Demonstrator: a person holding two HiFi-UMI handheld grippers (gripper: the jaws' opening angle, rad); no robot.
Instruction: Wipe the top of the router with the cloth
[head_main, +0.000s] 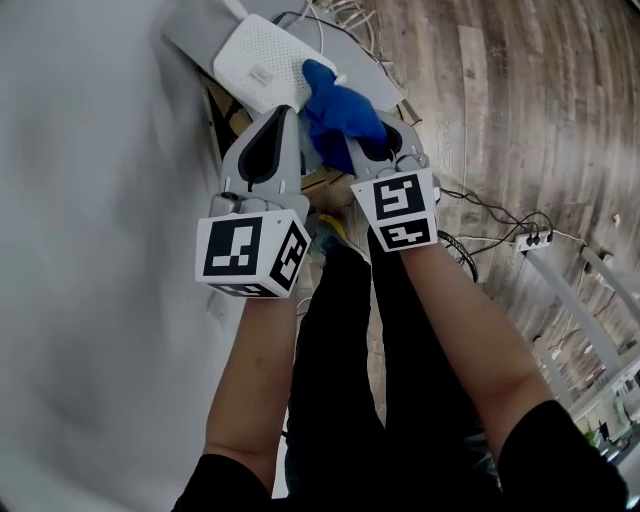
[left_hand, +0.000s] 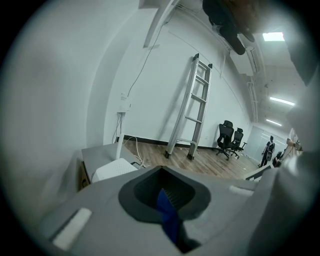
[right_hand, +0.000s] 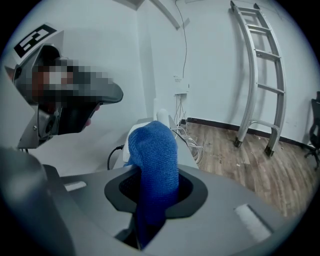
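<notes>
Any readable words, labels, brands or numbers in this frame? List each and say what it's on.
No text can be read here.
Router: a small grey mark on its top, too small to read.
Marker cubes: black-and-white square patterns only, no words or numbers.

No words or numbers can be read here. The white router (head_main: 262, 60) has a small grey label (head_main: 262, 73) on its top, but the print on it is too tiny to make out. The left cube (head_main: 240, 250) and the right cube (head_main: 405, 208) show black and white square patterns. These are shapes, not letters.
</notes>
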